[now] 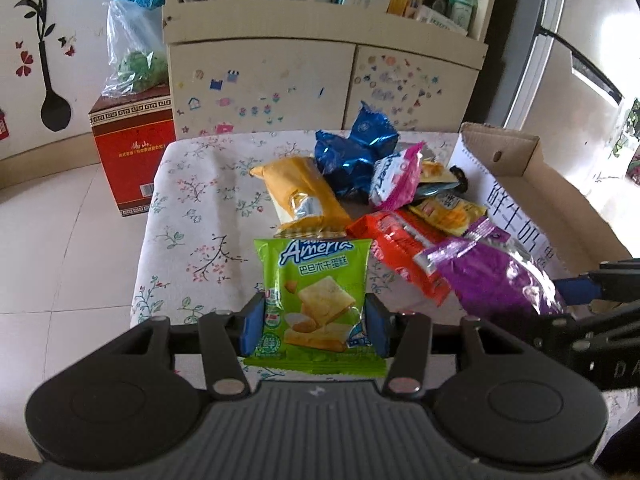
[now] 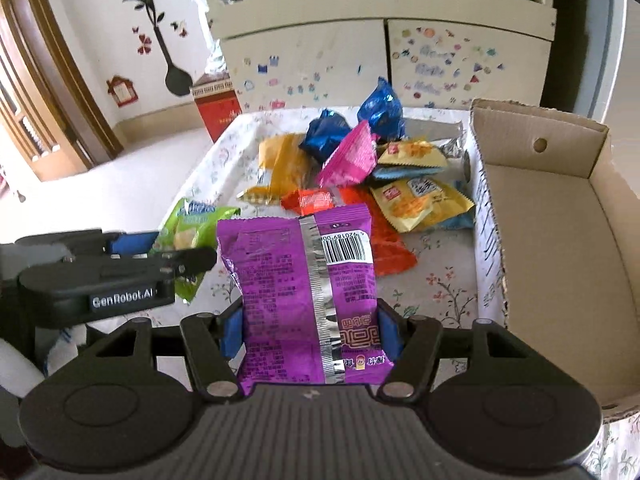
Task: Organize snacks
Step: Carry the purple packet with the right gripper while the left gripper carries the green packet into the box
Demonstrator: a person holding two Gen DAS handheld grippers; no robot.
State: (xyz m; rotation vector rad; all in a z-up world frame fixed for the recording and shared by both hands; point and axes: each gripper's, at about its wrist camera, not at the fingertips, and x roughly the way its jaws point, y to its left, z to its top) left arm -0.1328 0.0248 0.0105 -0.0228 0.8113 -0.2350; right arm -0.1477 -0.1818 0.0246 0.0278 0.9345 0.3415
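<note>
Left wrist view, green packet: we hold the green packet upright between the blue pads of our left gripper; the pads pinch its two side edges and it hangs clear of the cloth.
Right wrist view, purple packet: we hold the purple packet, back side and barcode towards us, in our right gripper; the fingers press on its lower sides, and it too sits above the table.
Pile: we still see the rest loose on the flowered tablecloth, among them an orange-yellow packet, two blue foil packets, a pink packet, a red packet and yellow packets, heaped and overlapping just beside the box.
Cardboard box: we see the cardboard box standing open on the right of the table, and the part of its floor that shows holds nothing.
Done so far: we judge two packets picked, none stowed.
Left to do: we judge both held packets must go into the box, then the whole pile after them; the task looks near its start.
Surroundings: we see a stickered cabinet behind the table and a red carton on the floor.
</note>
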